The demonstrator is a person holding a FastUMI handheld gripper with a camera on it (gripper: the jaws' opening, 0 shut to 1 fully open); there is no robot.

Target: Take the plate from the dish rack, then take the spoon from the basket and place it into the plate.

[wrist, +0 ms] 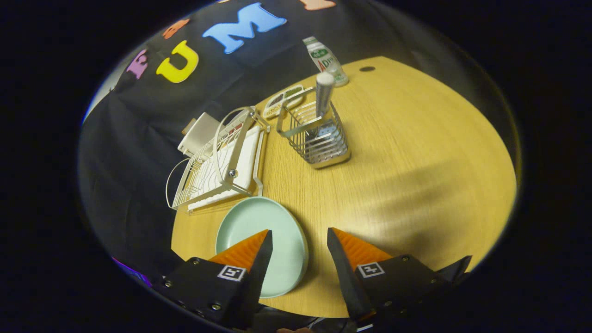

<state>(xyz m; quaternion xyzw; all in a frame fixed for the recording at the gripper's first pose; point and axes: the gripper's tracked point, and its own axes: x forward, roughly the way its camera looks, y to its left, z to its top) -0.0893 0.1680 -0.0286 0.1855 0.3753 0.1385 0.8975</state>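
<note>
Plate already flat on surface; claw spread, empty; reach beyond to basket; pinch spoon handle high; lift straight up.

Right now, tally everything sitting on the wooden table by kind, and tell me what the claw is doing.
Pale green round plate: 1
White wire dish rack: 1
Metal wire basket: 1
Spoon, handle up in basket: 1
White bottle: 1
Total: 5
Claw: open, above the plate's edge.
</note>
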